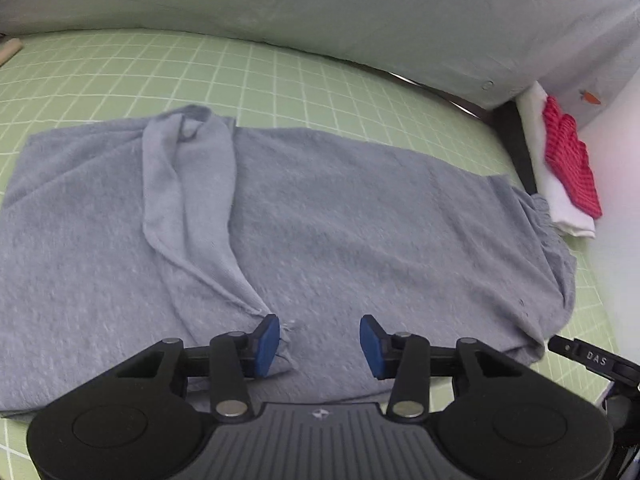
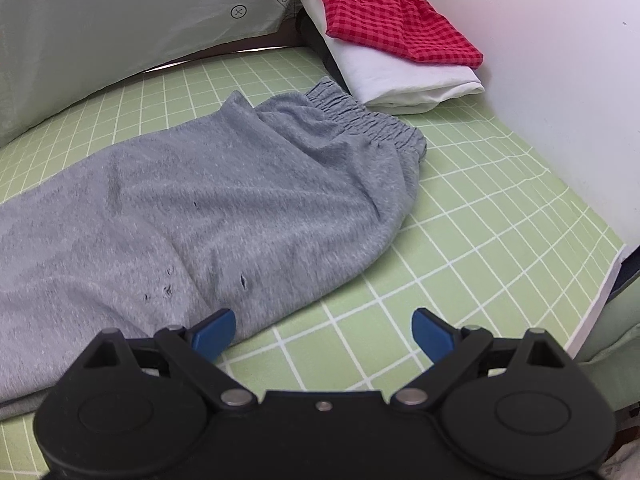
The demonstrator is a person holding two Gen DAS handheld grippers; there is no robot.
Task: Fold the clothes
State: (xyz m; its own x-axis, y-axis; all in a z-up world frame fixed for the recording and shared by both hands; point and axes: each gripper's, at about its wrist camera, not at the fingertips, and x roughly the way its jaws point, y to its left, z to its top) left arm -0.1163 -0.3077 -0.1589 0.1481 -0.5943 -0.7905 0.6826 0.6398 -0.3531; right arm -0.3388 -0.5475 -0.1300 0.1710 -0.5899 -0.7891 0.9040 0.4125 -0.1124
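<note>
Between the blue pads of the left gripper [image 1: 319, 344] nothing is pinched: its fingers stand spread over the near part of the grey sweatpants [image 1: 320, 220], and the left pad [image 1: 267, 346] sits right at the end of a raised fold of fabric [image 1: 188, 208], though contact cannot be told through the blur. The right gripper [image 2: 323, 330] has its fingers spread wider, with bare mat between them; its left pad [image 2: 214, 332] lies just beside, perhaps touching, the near edge of the sweatpants, while the other pad [image 2: 430, 332] hangs over the green grid mat [image 2: 480, 240]. The sweatpants lie spread across the mat, mostly flat, with the twisted fold running from the far edge toward the left gripper. Their gathered elastic waistband [image 2: 368, 120] points toward the far right corner, and a few small dark holes [image 2: 168, 290] show in the cloth near the right gripper. Just beyond the waistband, close to it, sits a stack of folded clothes: a red checked garment [image 2: 392, 24] lying on top of a folded white garment [image 2: 408, 80]. Pale sheeting [image 1: 320, 8] rises along the far side of the mat, and a white wall [image 2: 560, 80] stands at the right.
</note>
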